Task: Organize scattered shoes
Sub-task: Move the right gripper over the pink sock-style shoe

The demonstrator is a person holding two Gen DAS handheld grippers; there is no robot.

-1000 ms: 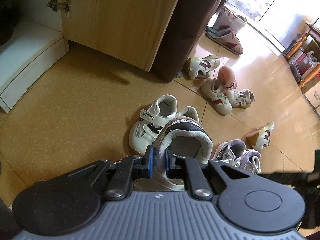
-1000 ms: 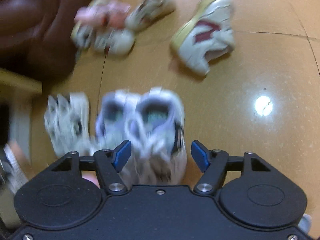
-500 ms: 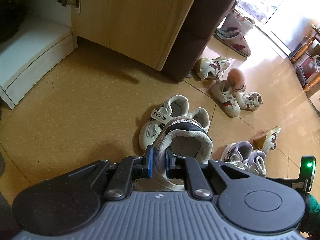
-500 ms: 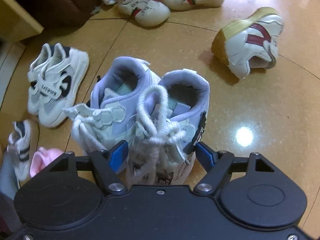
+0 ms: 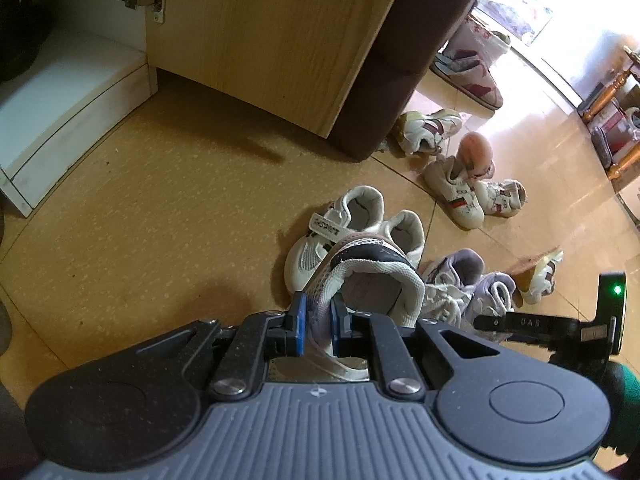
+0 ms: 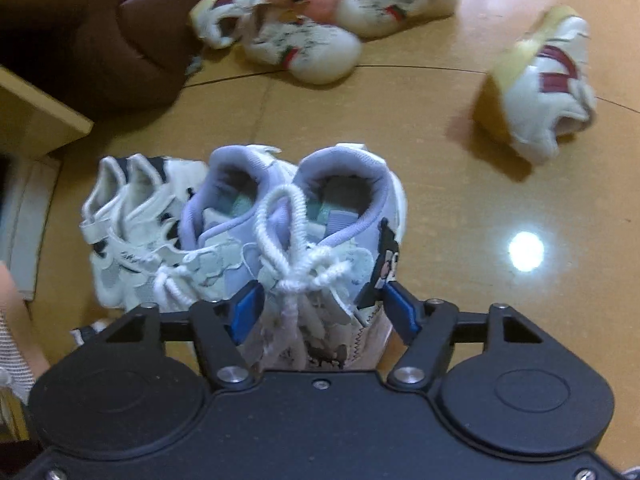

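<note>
The left claw (image 5: 317, 322) pinches a white sneaker (image 5: 372, 280) by its collar, above the floor (image 5: 160, 240). The right claw (image 6: 320, 308) straddles the right lavender shoe (image 6: 344, 216), apparently closing. Next: carry toward the open cabinet (image 5: 60, 92), far left.

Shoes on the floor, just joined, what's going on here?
A person with two handheld grippers is tidying kids' shoes. The left gripper is shut on the collar of a white mesh sneaker. The right gripper straddles the right shoe of a lavender pair, with its fingers at the shoe's sides. Other shoes lie scattered on the floor near an open cabinet.
</note>
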